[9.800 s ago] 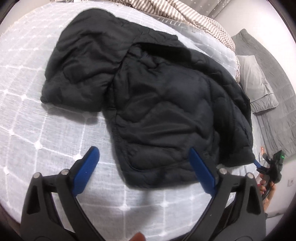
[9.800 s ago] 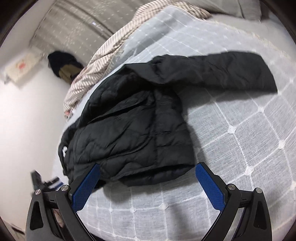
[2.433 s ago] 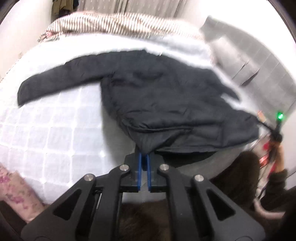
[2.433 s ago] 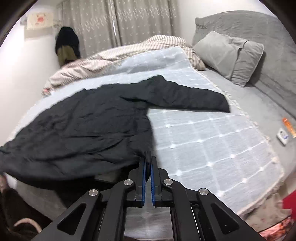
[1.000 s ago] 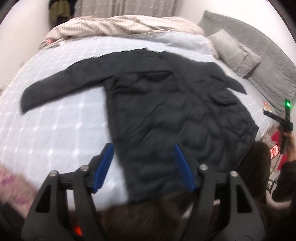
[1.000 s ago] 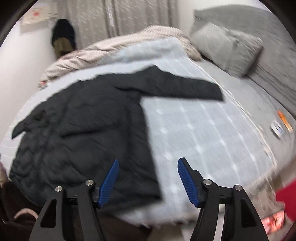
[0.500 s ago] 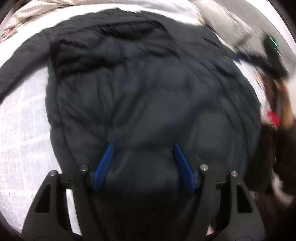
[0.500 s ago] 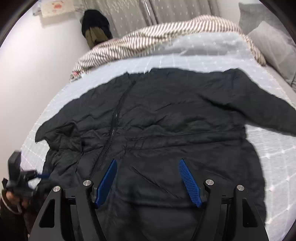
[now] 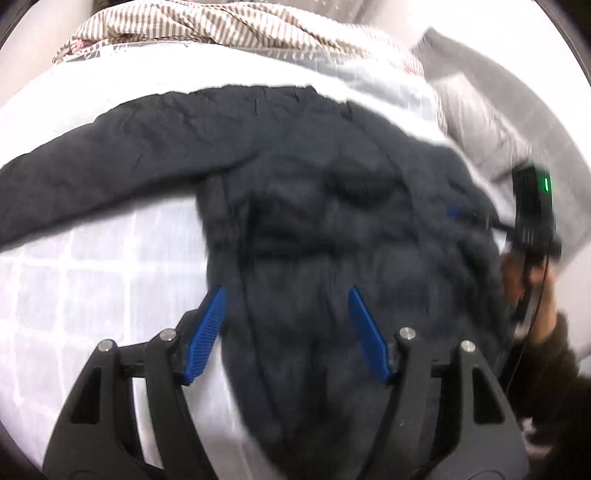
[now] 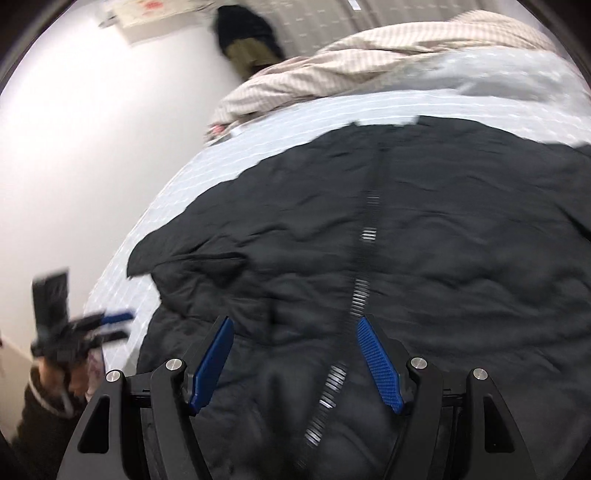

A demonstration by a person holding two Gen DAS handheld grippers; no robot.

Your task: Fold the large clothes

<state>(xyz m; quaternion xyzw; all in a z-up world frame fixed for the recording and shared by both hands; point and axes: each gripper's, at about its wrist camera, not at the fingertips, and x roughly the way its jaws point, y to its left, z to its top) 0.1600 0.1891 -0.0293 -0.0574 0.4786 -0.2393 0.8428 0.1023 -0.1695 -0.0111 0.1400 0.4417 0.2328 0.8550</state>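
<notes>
A black quilted jacket (image 9: 332,229) lies spread on the white checked bedspread (image 9: 92,280), one sleeve (image 9: 110,162) stretched out to the left. My left gripper (image 9: 286,314) is open and empty, low over the jacket's left side near its lower edge. In the right wrist view the jacket (image 10: 424,229) shows its silver zipper (image 10: 364,266) running down the middle. My right gripper (image 10: 295,343) is open and empty, just left of the zipper over the lower front panel. Both views are blurred.
A striped duvet (image 9: 221,22) is bunched at the head of the bed, also seen in the right wrist view (image 10: 388,48). A grey quilt (image 9: 491,110) lies at the right. A white wall (image 10: 92,129) stands left of the bed.
Both grippers held the hem shut 2.4 s ago, then opened. Since half a second ago the left gripper's view has shifted left, and the right gripper has moved left and closer to the zipper.
</notes>
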